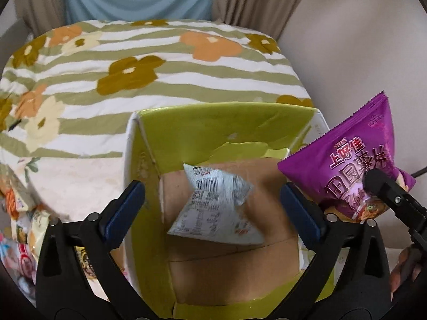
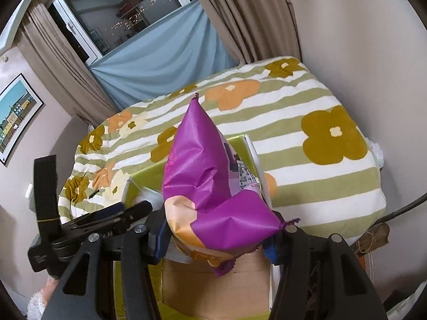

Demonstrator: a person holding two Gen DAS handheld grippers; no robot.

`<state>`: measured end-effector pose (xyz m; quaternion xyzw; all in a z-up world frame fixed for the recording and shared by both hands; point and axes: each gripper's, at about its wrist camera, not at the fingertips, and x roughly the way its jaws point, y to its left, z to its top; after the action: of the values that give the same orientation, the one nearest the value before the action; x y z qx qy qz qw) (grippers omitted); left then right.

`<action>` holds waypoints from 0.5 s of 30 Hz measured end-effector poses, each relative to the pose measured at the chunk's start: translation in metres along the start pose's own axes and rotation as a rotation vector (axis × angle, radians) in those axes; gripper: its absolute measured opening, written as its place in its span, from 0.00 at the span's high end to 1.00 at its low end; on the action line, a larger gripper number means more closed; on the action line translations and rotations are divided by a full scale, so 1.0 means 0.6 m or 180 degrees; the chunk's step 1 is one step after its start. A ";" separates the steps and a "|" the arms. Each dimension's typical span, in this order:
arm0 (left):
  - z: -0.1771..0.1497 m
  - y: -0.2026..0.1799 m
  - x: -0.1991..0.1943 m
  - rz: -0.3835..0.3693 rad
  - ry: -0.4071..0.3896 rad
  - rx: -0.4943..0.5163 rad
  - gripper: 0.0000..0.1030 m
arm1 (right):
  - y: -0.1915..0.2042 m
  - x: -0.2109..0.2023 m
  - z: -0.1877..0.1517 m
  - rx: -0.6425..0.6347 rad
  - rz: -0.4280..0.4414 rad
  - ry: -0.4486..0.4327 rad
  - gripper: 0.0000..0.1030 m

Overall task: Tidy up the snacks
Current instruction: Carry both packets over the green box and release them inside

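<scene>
A green cardboard box (image 1: 186, 130) with a brown bottom stands open on the bed. A white snack packet (image 1: 213, 208) lies inside it, loose. My left gripper (image 1: 210, 202) is open above the box, its jaws wide apart over the packet and not touching it. My right gripper (image 2: 216, 237) is shut on a purple snack bag (image 2: 202, 186). That bag (image 1: 355, 165) hangs at the box's right rim in the left wrist view, with the right gripper's finger (image 1: 384, 189) on it. The box (image 2: 144, 178) shows below the bag in the right wrist view.
A flowered, striped bedspread (image 1: 160, 53) covers the bed. Several loose snack packets (image 1: 24, 213) lie at the left beside the box. Curtains (image 2: 149, 61), a window and a wall stand behind the bed. A black cable (image 2: 400, 210) runs at the right.
</scene>
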<state>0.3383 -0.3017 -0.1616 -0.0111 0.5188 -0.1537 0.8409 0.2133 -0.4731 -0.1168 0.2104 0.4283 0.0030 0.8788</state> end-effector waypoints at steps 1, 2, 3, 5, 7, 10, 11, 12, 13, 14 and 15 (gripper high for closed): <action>-0.005 0.003 -0.003 0.0042 0.0021 -0.0004 0.02 | -0.002 0.004 -0.001 -0.0016 0.0011 0.0026 0.50; -0.008 0.005 -0.004 0.0084 0.0031 0.0002 0.02 | -0.004 0.007 -0.002 -0.0029 0.0017 0.0039 0.50; -0.014 0.008 -0.009 0.0134 0.0032 0.0017 0.02 | -0.005 0.010 -0.003 -0.0042 0.0022 0.0056 0.50; -0.021 0.014 -0.018 0.0184 0.0028 0.0032 0.02 | -0.005 0.014 -0.004 -0.0063 0.0059 0.0085 0.50; -0.030 0.015 -0.030 0.0225 -0.0001 0.0034 0.02 | -0.003 0.016 -0.001 -0.0077 0.0067 0.0101 0.50; -0.040 0.017 -0.050 0.0241 -0.0057 -0.0004 0.02 | 0.003 0.021 0.007 -0.0123 0.0050 0.0096 0.48; -0.042 0.017 -0.056 0.0210 -0.0075 -0.0020 0.02 | 0.007 0.026 0.012 -0.0137 0.0054 0.0100 0.48; -0.045 0.016 -0.060 0.0186 -0.0086 -0.0029 0.02 | 0.010 0.032 0.015 -0.0137 0.0075 0.0112 0.48; -0.048 0.017 -0.065 0.0168 -0.0106 -0.0031 0.02 | 0.012 0.039 0.017 -0.0133 0.0091 0.0132 0.48; -0.049 0.017 -0.068 0.0191 -0.0116 -0.0018 0.02 | 0.016 0.048 0.019 -0.0130 0.0105 0.0166 0.48; -0.051 0.017 -0.070 0.0249 -0.0120 0.0007 0.02 | 0.017 0.055 0.020 -0.0130 0.0116 0.0198 0.48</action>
<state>0.2969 -0.2761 -0.1412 0.0071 0.5028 -0.1210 0.8559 0.2451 -0.4617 -0.1314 0.2000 0.4513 0.0343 0.8690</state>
